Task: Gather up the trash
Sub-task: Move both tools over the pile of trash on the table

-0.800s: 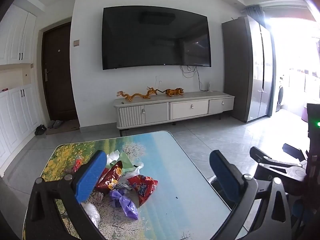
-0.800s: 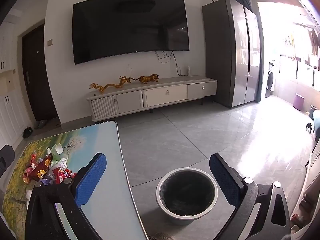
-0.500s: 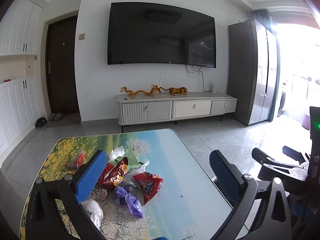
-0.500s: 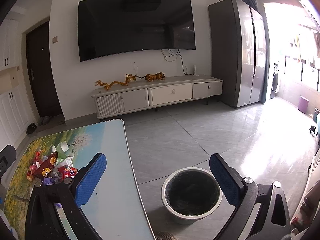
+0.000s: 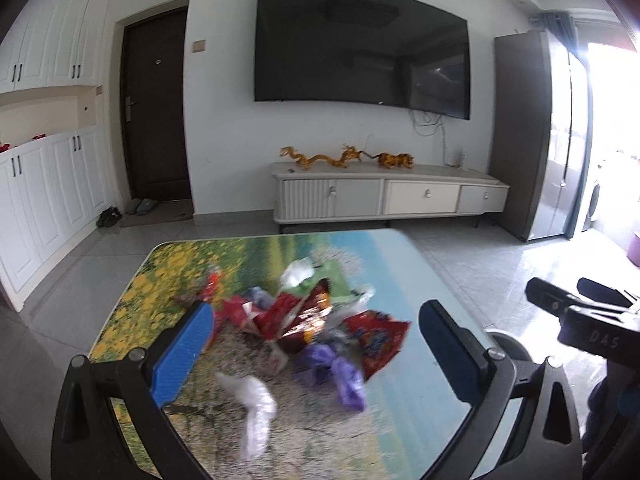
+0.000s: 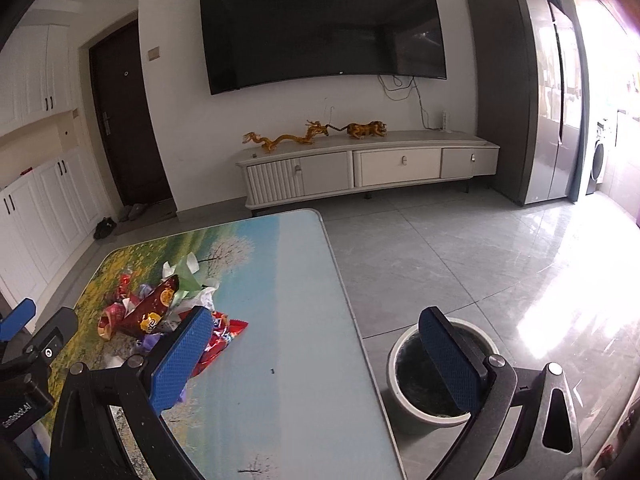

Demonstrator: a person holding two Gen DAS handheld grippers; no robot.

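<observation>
A heap of trash (image 5: 312, 320) lies on the landscape-print table (image 5: 404, 408): red snack wrappers, a purple bag (image 5: 340, 372), a white plastic piece (image 5: 252, 400), green and white paper. My left gripper (image 5: 316, 356) is open and empty, held above the near side of the heap. In the right wrist view the heap (image 6: 160, 308) lies at the left. My right gripper (image 6: 316, 360) is open and empty above the table's right edge. A round bin (image 6: 400, 400) with a dark liner stands on the floor right of the table.
A TV cabinet (image 5: 384, 200) with gold figurines stands against the far wall under a large TV. A tall grey fridge (image 6: 528, 100) is at the right, white cupboards (image 5: 44, 184) and a dark door at the left. Grey tiled floor lies around the table.
Both grippers have swung left and forward, towards the table. The trash heap looks larger and more central in the left wrist view. Both stay open.
</observation>
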